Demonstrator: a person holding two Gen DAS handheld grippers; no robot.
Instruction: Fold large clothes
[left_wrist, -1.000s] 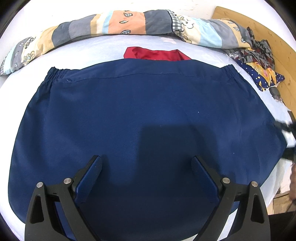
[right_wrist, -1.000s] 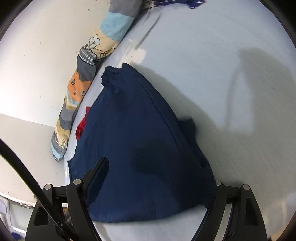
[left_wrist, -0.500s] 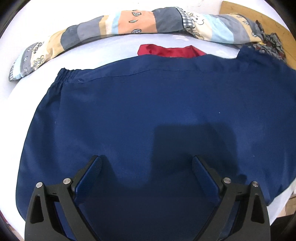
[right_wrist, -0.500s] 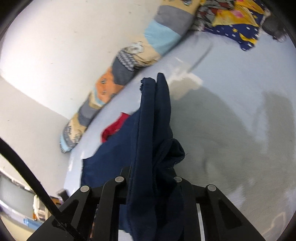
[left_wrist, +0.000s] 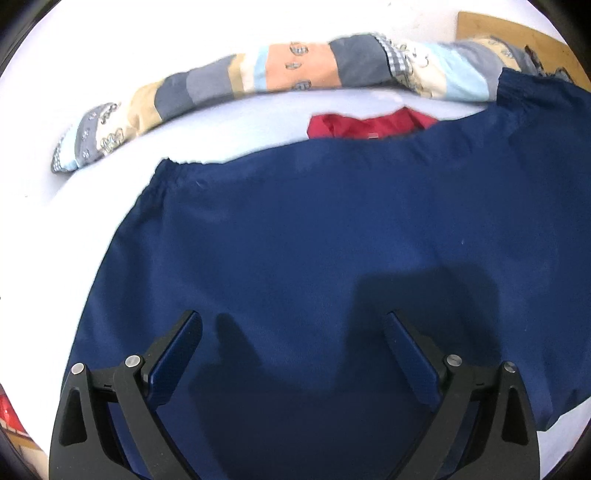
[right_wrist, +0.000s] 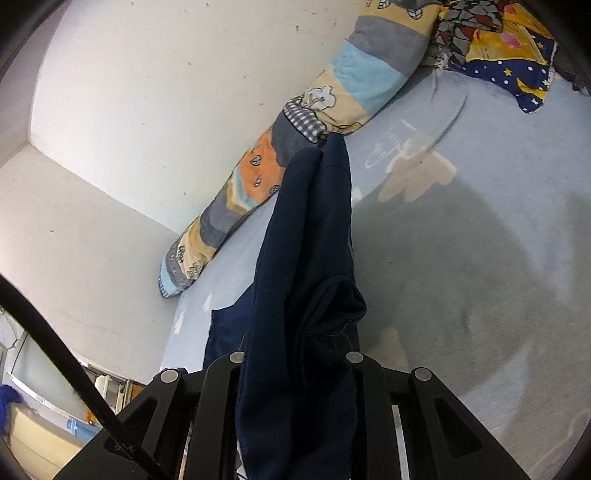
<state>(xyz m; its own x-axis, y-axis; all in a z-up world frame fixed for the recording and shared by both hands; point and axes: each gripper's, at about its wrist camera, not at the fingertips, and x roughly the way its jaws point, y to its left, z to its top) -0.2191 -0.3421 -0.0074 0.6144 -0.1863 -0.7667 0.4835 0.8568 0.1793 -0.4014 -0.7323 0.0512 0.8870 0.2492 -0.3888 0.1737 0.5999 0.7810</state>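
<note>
A large navy blue garment (left_wrist: 314, 240) lies spread on the pale blue bed, its gathered waistband at the far side. My left gripper (left_wrist: 293, 343) is open and empty, hovering over the garment's near part. My right gripper (right_wrist: 295, 354) is shut on the garment's right edge (right_wrist: 306, 258) and holds it lifted off the bed, so the cloth hangs bunched between the jaws. In the left wrist view the raised edge shows at the far right (left_wrist: 535, 110). A red cloth (left_wrist: 369, 123) peeks out behind the waistband.
A long patchwork bolster (left_wrist: 295, 74) lies along the white wall, also shown in the right wrist view (right_wrist: 303, 136). Patterned cloths (right_wrist: 509, 48) are piled at the bed's far right corner. A wooden board (left_wrist: 517, 37) stands at the back right. Bare sheet (right_wrist: 480, 258) lies right of the garment.
My right gripper closed on the garment's right edge and lifted it up and leftward. My left gripper stayed open while its view drifted right over the garment.
</note>
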